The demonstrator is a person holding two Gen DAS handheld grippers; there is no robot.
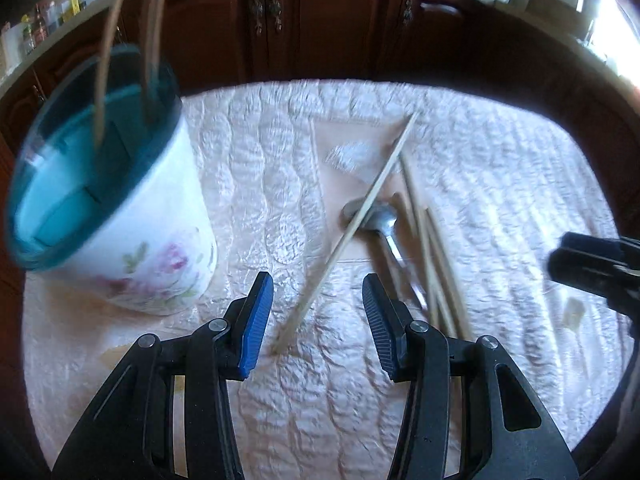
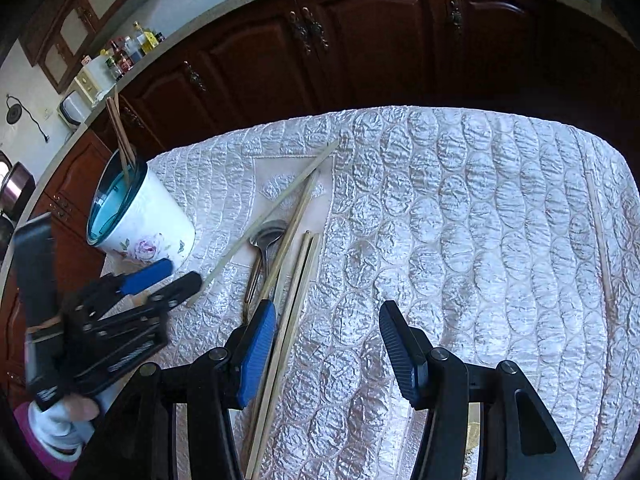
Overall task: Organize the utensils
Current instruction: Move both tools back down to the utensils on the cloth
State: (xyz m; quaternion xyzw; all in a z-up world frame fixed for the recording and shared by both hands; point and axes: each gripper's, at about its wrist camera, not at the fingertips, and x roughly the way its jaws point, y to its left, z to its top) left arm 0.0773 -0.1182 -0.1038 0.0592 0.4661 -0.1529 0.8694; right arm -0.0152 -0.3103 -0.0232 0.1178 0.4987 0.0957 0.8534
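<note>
So far I count only a small part of the job as done: two chopsticks (image 2: 120,136) stand in the flowered cup (image 2: 148,220) at the left of the right wrist view, leaning toward the upper left of the frame. Everything else lies loose on the quilted tablecloth (image 2: 460,220).

What is left, as I read it: one long chopstick (image 2: 272,216) lying diagonally from the centre top down toward the lower left, a metal spoon (image 2: 266,240) partly under it, and a bundle of several more chopsticks (image 2: 292,292) running down the middle of the frame. One more stick (image 2: 600,240) lies far apart near the right edge of the cloth.

My left gripper (image 1: 318,312) has its jaws spread with nothing pinched; in its own view the lower end of the diagonal chopstick (image 1: 348,232) lies between the blue pads, untouched as far as I can tell. My right gripper (image 2: 328,344) is also spread and empty, its left pad just beside the bundle.

I judge the task to be in its early part, with the next pick not yet made.
</note>
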